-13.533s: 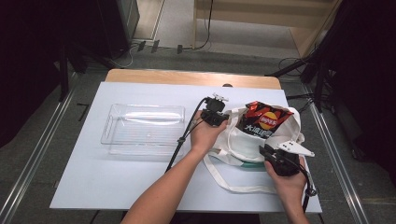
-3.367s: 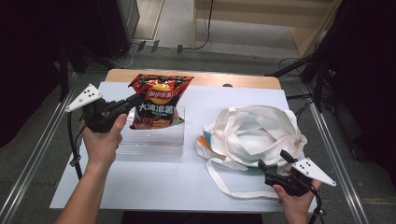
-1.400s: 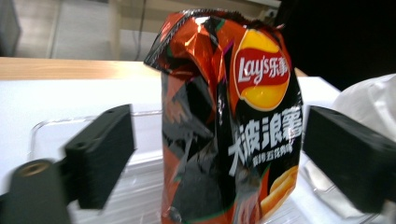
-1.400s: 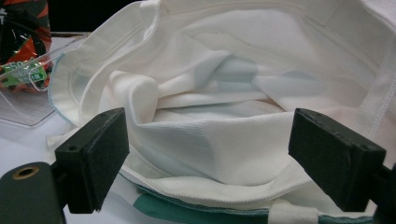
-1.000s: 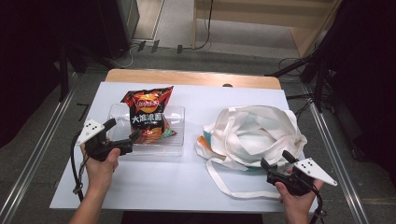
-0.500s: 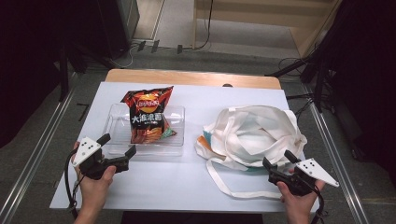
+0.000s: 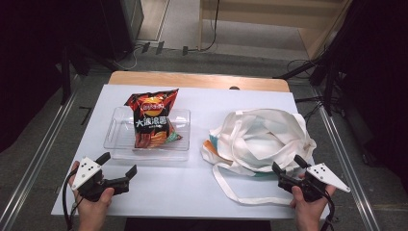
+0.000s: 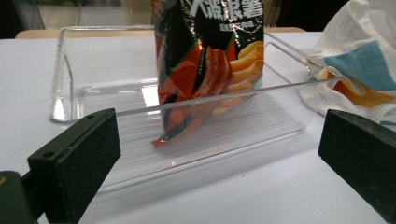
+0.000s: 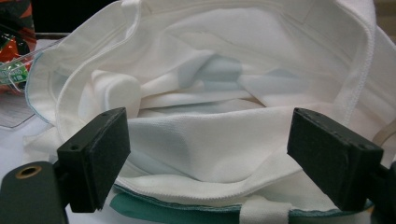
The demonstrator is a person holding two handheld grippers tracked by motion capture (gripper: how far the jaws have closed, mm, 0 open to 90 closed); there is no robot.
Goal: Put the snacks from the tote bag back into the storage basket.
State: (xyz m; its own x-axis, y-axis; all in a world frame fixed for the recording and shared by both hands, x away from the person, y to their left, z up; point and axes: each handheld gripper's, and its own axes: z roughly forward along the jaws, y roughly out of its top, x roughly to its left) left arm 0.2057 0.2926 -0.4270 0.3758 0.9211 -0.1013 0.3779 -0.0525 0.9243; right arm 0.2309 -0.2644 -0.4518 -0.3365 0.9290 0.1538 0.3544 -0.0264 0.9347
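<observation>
Leaning against the far wall of the clear plastic tray (image 7: 115, 132), a red and black chip bag (image 7: 151, 118) is seen standing with its lower end on the tray's ribbed floor and its top rising above the rim. In the left gripper view the chip bag (image 8: 208, 60) is shown behind the tray's near wall (image 8: 280, 86), with its bottom corner resting on the floor. The tray lies on the left half of the white surface (image 7: 192, 187). To its right, a crumpled white tote bag (image 7: 262, 139) is spread out, its mouth open toward the near edge and its strap looped on the surface. The left gripper (image 7: 117, 166) is held near the front edge, just short of the tray, with its jaws apart and nothing between them. The right gripper (image 7: 287, 166) is held at the tote bag's near rim, its jaws likewise spread wide and empty; the tote bag's open interior (image 9: 210, 93) is faced by them.
</observation>
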